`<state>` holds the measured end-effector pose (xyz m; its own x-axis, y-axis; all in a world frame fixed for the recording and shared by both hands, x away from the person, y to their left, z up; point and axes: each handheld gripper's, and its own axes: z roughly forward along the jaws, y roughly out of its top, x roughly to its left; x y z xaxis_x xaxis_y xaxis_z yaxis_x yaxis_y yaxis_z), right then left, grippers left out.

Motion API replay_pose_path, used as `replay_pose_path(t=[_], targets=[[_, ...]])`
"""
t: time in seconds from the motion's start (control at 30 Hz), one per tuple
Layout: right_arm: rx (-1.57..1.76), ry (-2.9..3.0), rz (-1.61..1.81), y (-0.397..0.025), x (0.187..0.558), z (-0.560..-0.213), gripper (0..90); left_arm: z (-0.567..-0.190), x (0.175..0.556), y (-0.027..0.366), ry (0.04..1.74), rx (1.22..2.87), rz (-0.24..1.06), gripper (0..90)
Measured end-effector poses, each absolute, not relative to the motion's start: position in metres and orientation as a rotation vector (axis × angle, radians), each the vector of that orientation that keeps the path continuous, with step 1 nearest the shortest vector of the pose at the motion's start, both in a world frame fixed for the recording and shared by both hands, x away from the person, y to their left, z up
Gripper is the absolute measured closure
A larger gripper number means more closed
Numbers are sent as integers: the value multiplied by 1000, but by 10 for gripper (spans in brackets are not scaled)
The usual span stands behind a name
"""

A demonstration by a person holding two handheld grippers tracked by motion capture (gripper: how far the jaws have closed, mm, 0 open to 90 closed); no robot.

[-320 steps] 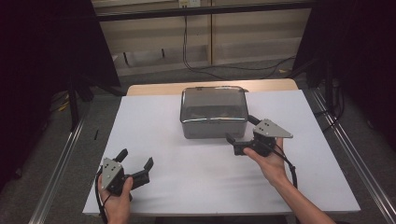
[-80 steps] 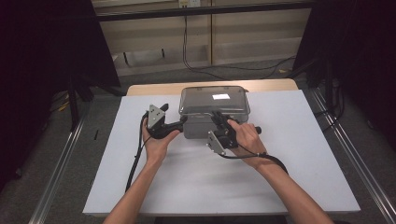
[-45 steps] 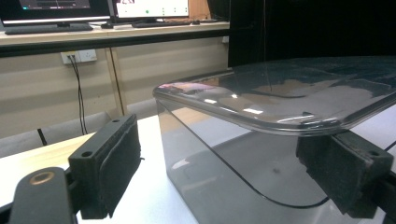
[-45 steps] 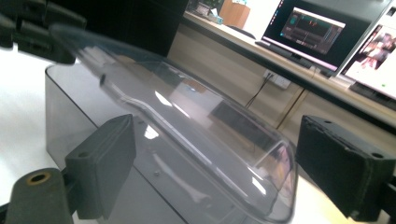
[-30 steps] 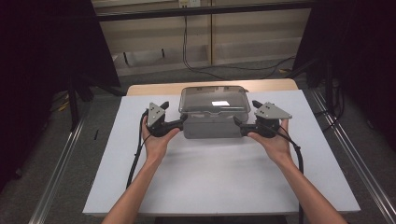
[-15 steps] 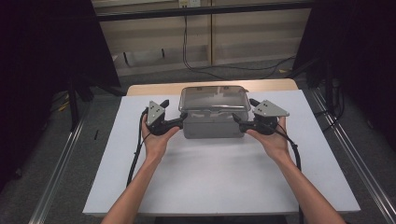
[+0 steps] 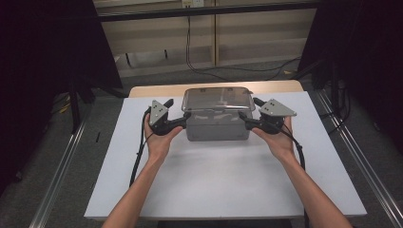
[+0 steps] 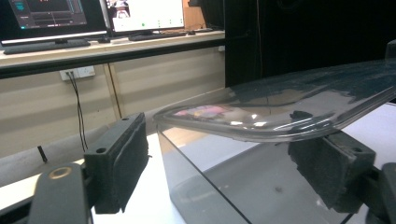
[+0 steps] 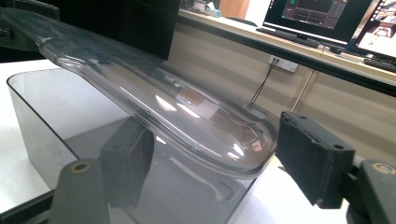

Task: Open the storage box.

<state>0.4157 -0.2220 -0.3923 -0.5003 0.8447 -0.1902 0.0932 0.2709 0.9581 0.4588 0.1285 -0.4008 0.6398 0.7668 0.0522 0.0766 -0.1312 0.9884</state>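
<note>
Now clear box point(image 7: 217, 118) sits between both grippers.

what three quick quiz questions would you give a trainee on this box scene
1. True or false: the clear lid lies on top of the grey box.
2. Which tool is at which end of the box? A) left tool at its left end, right tool at its right end; B) both at the left end; C) both at the near side.
3. In the left gripper view, what sits between the two black pads?

Key
1. True.
2. A.
3. The lid's rim and the box corner below it; both tools stand open around the box ends, pads not pressed on.
</note>
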Motion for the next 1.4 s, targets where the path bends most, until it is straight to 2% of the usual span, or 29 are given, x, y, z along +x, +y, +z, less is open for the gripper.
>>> replay_pose_path(t=[0.33, 0.37, 0.43, 1.03, 1.2, 1.4], targets=[[841, 1801, 1299, -219, 422, -386, 299, -395, 462, 128, 697, 1613, 693, 258], [837, 1793, 1294, -218, 423, -385, 267, -394, 463, 129, 690, 1612, 696, 266], [836, 1787, 1292, -218, 423, -384, 266, -392, 464, 128, 686, 1610, 695, 266], [819, 1769, 1359, -220, 432, -375, 403, -382, 472, 125, 628, 1613, 702, 407], [823, 1766, 1366, -221, 433, -375, 418, -380, 474, 124, 619, 1619, 703, 408], [822, 1764, 1381, -222, 436, -373, 425, -379, 477, 120, 608, 1626, 692, 459]])
